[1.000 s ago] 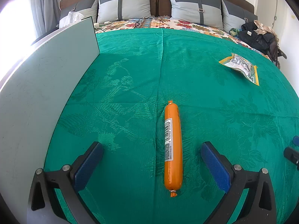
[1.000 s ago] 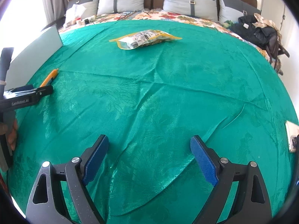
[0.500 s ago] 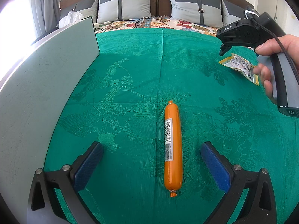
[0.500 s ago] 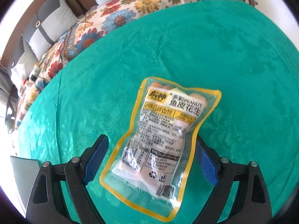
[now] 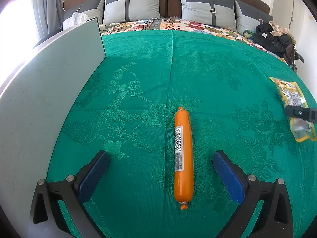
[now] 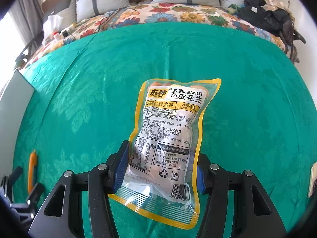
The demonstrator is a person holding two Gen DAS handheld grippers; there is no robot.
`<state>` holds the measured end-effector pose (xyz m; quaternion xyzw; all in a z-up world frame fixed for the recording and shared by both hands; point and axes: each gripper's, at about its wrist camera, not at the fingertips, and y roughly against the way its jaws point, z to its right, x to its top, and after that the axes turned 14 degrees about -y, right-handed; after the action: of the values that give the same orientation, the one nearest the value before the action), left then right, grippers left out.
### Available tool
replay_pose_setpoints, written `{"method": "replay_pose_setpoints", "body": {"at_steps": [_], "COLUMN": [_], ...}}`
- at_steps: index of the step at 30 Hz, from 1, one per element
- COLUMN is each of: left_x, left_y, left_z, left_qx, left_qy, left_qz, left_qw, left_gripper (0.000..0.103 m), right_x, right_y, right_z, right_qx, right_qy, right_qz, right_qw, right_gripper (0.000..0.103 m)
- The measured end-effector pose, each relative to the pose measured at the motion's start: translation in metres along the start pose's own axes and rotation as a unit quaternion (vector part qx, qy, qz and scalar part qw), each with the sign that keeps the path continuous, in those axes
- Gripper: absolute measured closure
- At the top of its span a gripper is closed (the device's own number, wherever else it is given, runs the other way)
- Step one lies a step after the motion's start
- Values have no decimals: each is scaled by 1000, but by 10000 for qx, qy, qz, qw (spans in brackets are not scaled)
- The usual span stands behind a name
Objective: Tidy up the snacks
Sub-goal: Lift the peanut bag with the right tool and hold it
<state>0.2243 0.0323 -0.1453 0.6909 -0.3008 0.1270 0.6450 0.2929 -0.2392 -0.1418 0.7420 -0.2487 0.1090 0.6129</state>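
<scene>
From the left wrist view, a green patterned bedspread [image 5: 208,75] covers the bed, smooth apart from one crease running away from the tool. Beyond it lies a strip of floral sheet [image 5: 198,26], then grey pillows [image 5: 132,4] against a brown headboard. A pale grey board [image 5: 43,91] stands on edge along the tool's left side, with bright window light and a curtain behind it. A heap of dark clothes [image 5: 275,39] sits at the far right corner. The left tool [image 5: 160,175] points steeply down at the bedspread, its blue pads spread wide and touching nothing. An orange sausage [image 5: 183,158] lies lengthwise between the fingers, a little nearer the right pad, barcode label up, clear of both. Far off to the tool's right, the peanut packet [image 5: 293,107] shows at the frame edge with a dark finger of the other tool across it.

From the right wrist view, the same bedspread [image 6: 247,79] fills the frame, with the floral sheet [image 6: 178,13], pillows and dark clothes [image 6: 267,17] beyond. The right tool [image 6: 158,170] also tilts steeply down. Its jaws are closing, and the blue pads already press the lower half of the yellow-edged peanut packet [image 6: 172,130] from both sides; the packet stands up away from the tool, printed side to the camera. Well off to this tool's left, the sausage [image 6: 31,170] lies on the bedspread beside the black frame of the left tool, and the grey board [image 6: 13,107] rises at the left edge. A pale object at the far right edge is too cut off to tell.
</scene>
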Motion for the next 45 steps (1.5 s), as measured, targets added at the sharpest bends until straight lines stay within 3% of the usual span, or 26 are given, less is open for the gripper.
{"method": "replay_pose_setpoints", "body": {"at_steps": [6, 11, 14, 15, 18, 23, 45], "left_x": [0, 0, 0, 0, 0, 0, 0], "left_y": [0, 0, 0, 0, 0, 0, 0], "left_z": [0, 0, 0, 0, 0, 0, 0], "left_qx": [0, 0, 0, -1, -3, 0, 0], "left_qy": [1, 0, 1, 1, 1, 1, 0], "left_qz": [0, -1, -1, -1, -2, -2, -3], "left_qw": [10000, 10000, 10000, 10000, 10000, 10000, 10000], "left_gripper": [0, 0, 0, 0, 0, 0, 0], "right_x": [-83, -123, -125, -124, -133, -131, -129], "right_y": [53, 53, 50, 48, 44, 43, 42], "right_z": [-3, -11, -12, -13, -18, -19, -19], "right_qx": [592, 645, 639, 597, 328, 179, 143], "right_qy": [721, 1028, 980, 981, 1118, 1044, 1014], "right_qz": [176, 290, 449, 477, 605, 595, 597], "right_qw": [9955, 9922, 9921, 9922, 9913, 9926, 9929], "right_gripper": [44, 44, 37, 29, 18, 10, 8]}}
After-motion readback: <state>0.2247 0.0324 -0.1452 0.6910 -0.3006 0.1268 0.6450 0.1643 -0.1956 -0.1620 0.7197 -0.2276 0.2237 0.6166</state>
